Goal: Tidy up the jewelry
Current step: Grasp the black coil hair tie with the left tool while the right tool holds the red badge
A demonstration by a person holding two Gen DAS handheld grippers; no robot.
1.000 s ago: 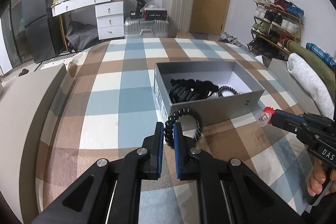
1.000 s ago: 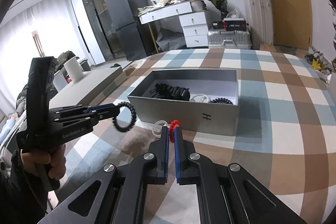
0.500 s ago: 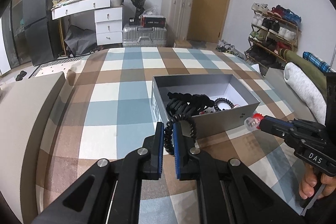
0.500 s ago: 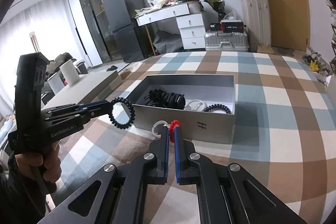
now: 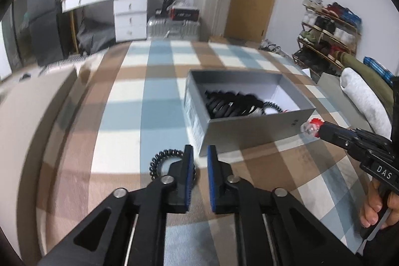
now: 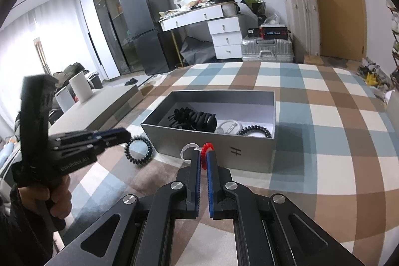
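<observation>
A grey box (image 5: 251,129) (image 6: 249,153) on the checked cloth holds black hair ties (image 6: 194,119), a clear ring and a black coil tie (image 6: 254,131). My left gripper (image 5: 199,153) (image 6: 124,135) is slightly open and empty, in front of the box's near left corner. A black coil hair tie (image 5: 164,158) (image 6: 138,150) lies on the cloth just left of its fingers. My right gripper (image 6: 204,156) (image 5: 321,129) is shut on a clear ring with a red flower (image 6: 207,150) (image 5: 311,126), just in front of the box's front wall.
The checked cloth (image 6: 324,141) covers a wide flat surface. A low beige bench (image 5: 22,116) runs along the left. A white cushion (image 5: 361,101) lies at the right. Desk, suitcases and shoe rack stand far behind.
My left gripper has opened and let go of the black coil tie, which now lies on the cloth outside the box. The right gripper still holds the flower ring near the box front.
</observation>
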